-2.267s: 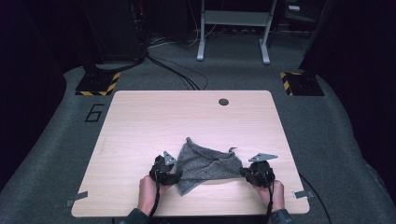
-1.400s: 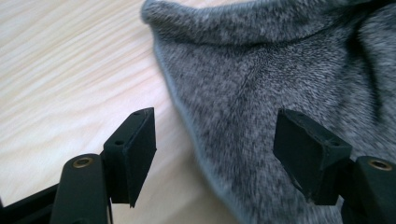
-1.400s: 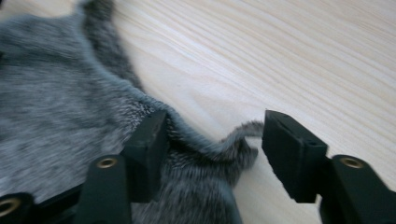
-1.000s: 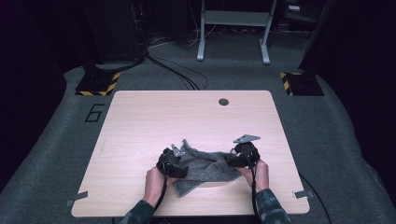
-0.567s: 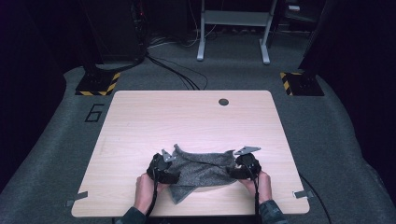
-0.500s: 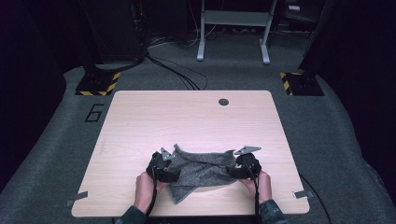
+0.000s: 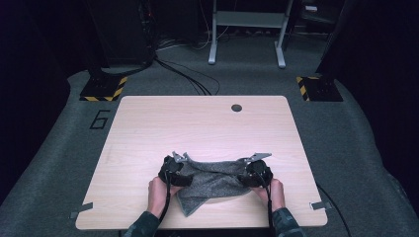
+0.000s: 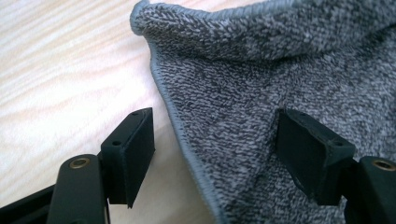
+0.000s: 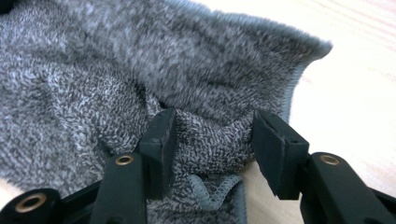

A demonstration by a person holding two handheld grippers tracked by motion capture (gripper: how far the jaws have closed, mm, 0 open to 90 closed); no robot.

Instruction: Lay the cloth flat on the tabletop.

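A grey terry cloth (image 7: 213,178) lies rumpled on the wooden table (image 7: 197,128) near its front edge, with a flap hanging toward the person. My left gripper (image 7: 174,170) sits at the cloth's left end and my right gripper (image 7: 255,173) at its right end. In the left gripper view the gripper (image 8: 219,154) is open, its jaws wide apart, with the cloth's hemmed edge (image 8: 182,126) lying flat between them. In the right gripper view the gripper (image 9: 217,147) is open too, and a bunched fold of cloth (image 9: 210,135) sits between the jaws.
A round dark hole (image 7: 236,107) is set near the table's far edge. Tape marks (image 7: 81,211) sit at the front corners. Beyond the table are striped floor bases (image 7: 104,89), cables and a metal stand (image 7: 247,29).
Both grippers lifted the cloth's sides inward and forward, then drew back toward the person and set it down. The cloth went from a spread diamond to a folded band. Little moved in the last half second.
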